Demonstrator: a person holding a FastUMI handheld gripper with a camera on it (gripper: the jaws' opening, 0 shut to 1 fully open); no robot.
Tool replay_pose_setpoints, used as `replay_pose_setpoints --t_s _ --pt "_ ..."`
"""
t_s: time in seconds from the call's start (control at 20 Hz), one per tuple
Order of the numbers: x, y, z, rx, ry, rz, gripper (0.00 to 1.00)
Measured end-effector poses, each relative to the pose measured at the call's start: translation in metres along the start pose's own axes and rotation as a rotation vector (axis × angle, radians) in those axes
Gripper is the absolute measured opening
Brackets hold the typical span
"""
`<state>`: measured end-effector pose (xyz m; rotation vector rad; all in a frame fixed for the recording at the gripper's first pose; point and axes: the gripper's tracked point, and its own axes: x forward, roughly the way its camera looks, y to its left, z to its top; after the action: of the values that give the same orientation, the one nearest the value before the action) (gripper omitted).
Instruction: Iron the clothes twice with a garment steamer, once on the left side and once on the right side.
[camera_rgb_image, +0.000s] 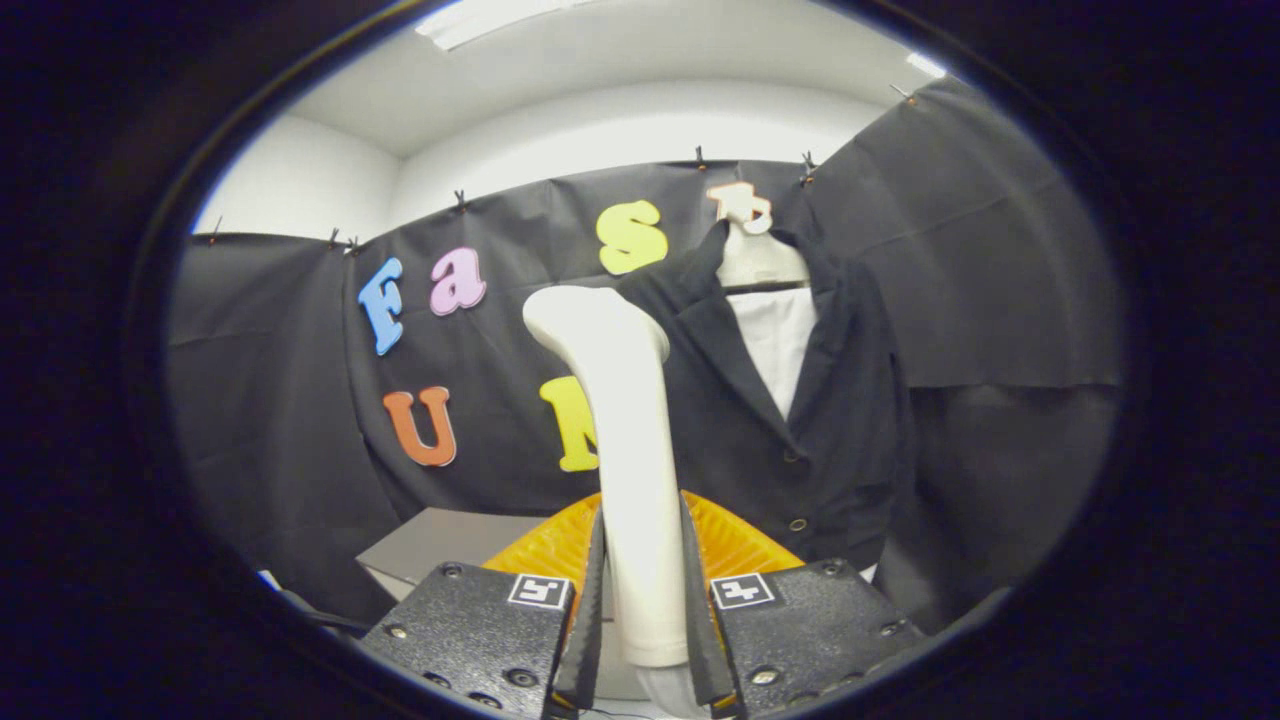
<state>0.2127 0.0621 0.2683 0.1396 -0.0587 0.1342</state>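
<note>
I'm clamping my gripper (640, 600) tight on the white steamer (628, 450) handle, holding it upright just left of the dark jacket (800, 400).

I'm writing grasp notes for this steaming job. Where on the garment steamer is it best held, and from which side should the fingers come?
Grip the garment steamer on its straight upright handle, well below the bent head, with one finger on each flank. The handle is narrow and even there, while the head widens and angles away. The gripper holds it that way now, with the black jacket hanging beyond.
</note>
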Motion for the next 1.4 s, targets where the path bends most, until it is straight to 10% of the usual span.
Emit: replay_pose_setpoints --t_s 0.7,1.4 --pt "0.083 -0.071 0.064 -0.049 -0.097 -0.167 0.38" --pt "0.113 -0.093 -0.005 -0.133 0.034 -0.240 0.38"
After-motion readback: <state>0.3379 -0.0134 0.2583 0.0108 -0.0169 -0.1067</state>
